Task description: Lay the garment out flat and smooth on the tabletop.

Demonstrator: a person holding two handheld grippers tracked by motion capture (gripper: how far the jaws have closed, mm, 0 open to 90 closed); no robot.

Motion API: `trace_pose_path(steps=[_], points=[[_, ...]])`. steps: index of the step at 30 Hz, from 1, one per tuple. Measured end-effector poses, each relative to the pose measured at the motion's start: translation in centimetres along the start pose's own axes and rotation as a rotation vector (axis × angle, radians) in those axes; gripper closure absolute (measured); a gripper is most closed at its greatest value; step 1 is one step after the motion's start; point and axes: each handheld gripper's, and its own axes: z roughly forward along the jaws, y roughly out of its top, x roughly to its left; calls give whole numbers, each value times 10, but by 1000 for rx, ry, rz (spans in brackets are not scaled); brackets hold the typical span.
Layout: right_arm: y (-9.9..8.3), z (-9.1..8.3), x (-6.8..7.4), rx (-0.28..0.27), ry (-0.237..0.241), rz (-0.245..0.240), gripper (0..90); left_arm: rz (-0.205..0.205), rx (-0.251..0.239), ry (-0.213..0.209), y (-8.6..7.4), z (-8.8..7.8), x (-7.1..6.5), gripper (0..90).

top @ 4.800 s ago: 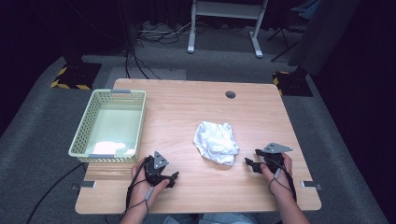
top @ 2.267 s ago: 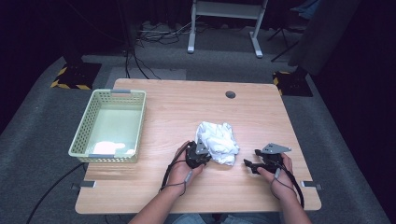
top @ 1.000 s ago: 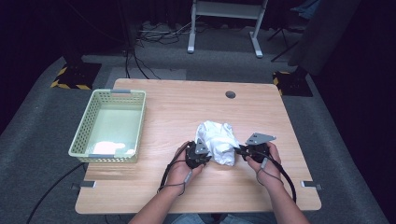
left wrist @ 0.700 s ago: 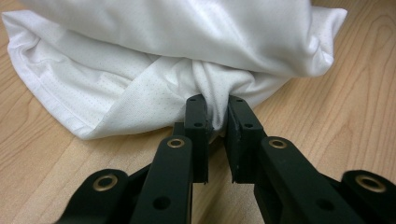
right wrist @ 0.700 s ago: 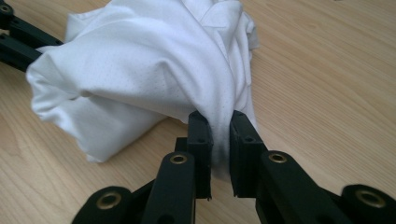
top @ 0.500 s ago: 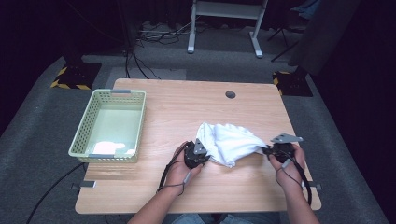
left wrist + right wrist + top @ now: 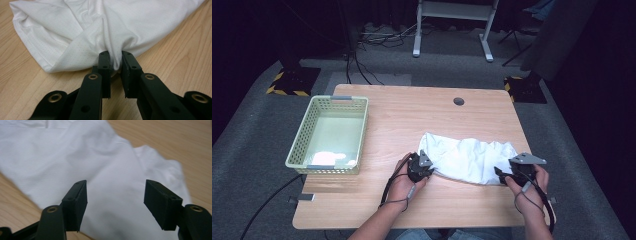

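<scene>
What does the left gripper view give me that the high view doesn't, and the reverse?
Left gripper view: the left gripper has a bunched fold of the white cloth pinched between its pads. High view: the green basket at the table's left and the right gripper at the cloth's other end. Both: the cloth lying on the wooden table.

Left gripper (image 7: 115,61) clamped tight, low at table; right gripper (image 7: 115,200) jaws just opened wide.

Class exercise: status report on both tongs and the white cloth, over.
Left tongs shut on white cloth edge. Right tongs just opened, cloth released, lying spread on table. Nothing in the way.
</scene>
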Motion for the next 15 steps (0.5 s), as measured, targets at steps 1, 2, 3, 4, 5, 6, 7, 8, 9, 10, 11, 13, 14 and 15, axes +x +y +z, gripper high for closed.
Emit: trace_pose_path(steps=[1, 2, 3, 4, 5, 6, 7, 8, 9, 10, 11, 13, 14, 15], points=[[0, 7, 4, 3, 34, -11, 359, 0, 5, 0, 0, -1, 1, 787], [0, 15, 7, 10, 57, -22, 360, -5, 9, -1, -1, -2, 2, 787], [0, 23, 10, 20, 76, -31, 363, -7, 9, -1, -1, -3, 3, 787], [0, 31, 12, 32, 93, -35, 365, -12, 13, 1, -2, -4, 4, 786], [0, 37, 13, 40, 112, -40, 368, -12, 13, 1, -2, -4, 4, 787], [0, 44, 14, 47, 133, -36, 370, -21, 14, 7, -4, -7, 6, 787], [1, 50, 14, 57, 148, -27, 368, -23, 19, 11, -5, -8, 8, 787], [2, 55, 14, 49, 149, -26, 355, -30, 18, 17, -7, -10, 9, 787], [4, 58, 13, 42, 152, -25, 355, -38, 20, 26, -9, -12, 11, 787], [6, 61, 13, 38, 150, -17, 355, -45, 15, 35, -11, -13, 13, 786], [9, 64, 13, 39, 146, -13, 354, -45, 15, 35, -11, -13, 13, 784], [15, 70, 15, 36, 134, -10, 348, -64, 7, 59, -17, -17, 19, 777], [18, 73, 17, 35, 133, -10, 348, -66, 3, 74, -18, -18, 21, 771], [20, 76, 18, 31, 132, -11, 347, -67, 1, 89, -20, -19, 23, 760]])
